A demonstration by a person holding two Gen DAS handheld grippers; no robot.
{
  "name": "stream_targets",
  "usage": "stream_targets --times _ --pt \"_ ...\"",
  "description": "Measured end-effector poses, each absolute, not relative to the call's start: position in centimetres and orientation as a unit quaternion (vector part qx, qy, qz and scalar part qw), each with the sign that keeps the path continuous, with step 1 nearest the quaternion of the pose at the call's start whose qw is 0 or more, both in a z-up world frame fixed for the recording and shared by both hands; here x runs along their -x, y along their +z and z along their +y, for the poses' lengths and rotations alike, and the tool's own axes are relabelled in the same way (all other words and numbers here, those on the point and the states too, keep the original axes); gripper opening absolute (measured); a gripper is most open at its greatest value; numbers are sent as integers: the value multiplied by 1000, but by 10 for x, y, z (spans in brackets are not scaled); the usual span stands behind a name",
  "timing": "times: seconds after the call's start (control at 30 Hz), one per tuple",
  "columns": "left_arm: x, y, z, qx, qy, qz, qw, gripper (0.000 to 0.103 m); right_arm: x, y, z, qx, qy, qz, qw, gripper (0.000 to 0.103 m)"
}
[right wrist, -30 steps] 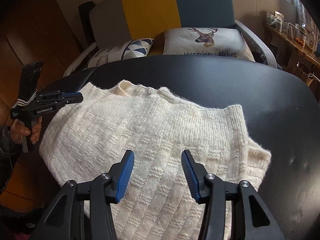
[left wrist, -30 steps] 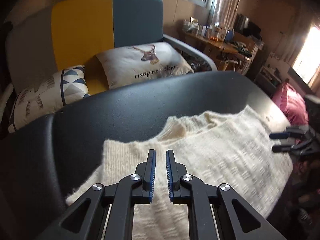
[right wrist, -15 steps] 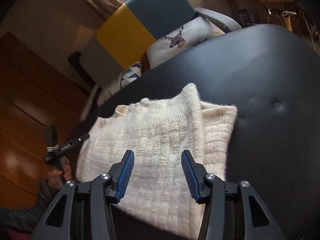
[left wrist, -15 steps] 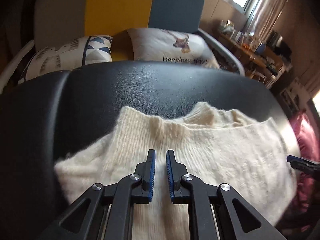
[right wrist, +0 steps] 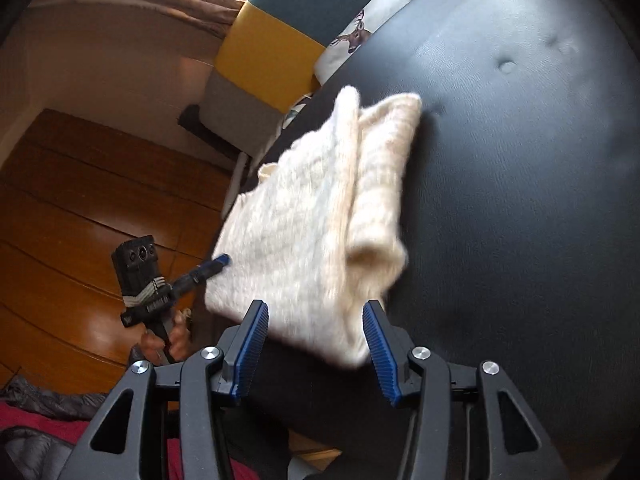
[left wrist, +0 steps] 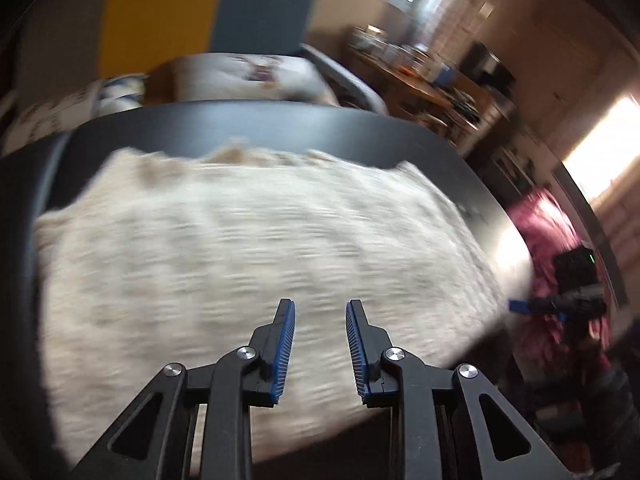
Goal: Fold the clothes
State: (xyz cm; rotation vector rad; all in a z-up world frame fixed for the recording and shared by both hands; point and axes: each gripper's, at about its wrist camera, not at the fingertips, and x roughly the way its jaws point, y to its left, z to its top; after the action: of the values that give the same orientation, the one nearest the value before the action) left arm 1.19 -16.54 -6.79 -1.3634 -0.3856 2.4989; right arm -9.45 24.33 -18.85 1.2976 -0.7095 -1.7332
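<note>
The left tongs [left wrist: 320,344] stand apart with a narrow gap and hold nothing; their blue pads [left wrist: 285,344] hang over the near edge of the cream knitted sweater [left wrist: 248,248]. The right tongs [right wrist: 316,348] are spread wide and are also empty, with the near corner of the sweater [right wrist: 320,224] showing between their pads [right wrist: 253,344]. The sweater lies folded on the black padded surface [right wrist: 520,184], with one thick folded edge running from 12 o'clock to 6 o'clock in the right wrist view. In that view the left tongs [right wrist: 218,262] appear at 9 o'clock, their tip just at the sweater's edge, with a hand [right wrist: 166,336] around the handle. In the left wrist view the right tongs [left wrist: 520,306] are at 3 o'clock, beside the sweater. Beyond the surface, at 12 o'clock, stands a yellow and blue sofa [left wrist: 160,28] with a pillow [left wrist: 248,76]. The left wrist view is blurred.
</note>
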Motion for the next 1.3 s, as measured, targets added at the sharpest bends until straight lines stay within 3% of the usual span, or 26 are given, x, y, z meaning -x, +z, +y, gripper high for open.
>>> stream_targets --times 0.27,0.5,0.67,0.73,0.97,1.13,1.3 --pt "38 -73 -35 497 833 -52 238 28 124 -197 203 -562 -607 -235 511 51" --pt "75 -82 -10 507 821 -30 260 28 130 -200 163 -607 -504 -177 588 54" --pt "88 -96 -1 528 806 -3 269 28 125 -202 151 -652 -484 -92 577 49" --pt "91 -98 -5 537 798 -26 273 28 123 -202 146 -668 -474 -58 571 47" --pt "87 -90 -10 527 805 -49 269 28 126 -190 167 -640 -543 -88 536 50" --pt "71 -72 -30 499 822 -74 264 29 133 -142 203 -563 -670 -112 472 51" --pt "56 -70 -73 491 831 -109 237 31 156 -114 159 -503 -731 -116 447 51"
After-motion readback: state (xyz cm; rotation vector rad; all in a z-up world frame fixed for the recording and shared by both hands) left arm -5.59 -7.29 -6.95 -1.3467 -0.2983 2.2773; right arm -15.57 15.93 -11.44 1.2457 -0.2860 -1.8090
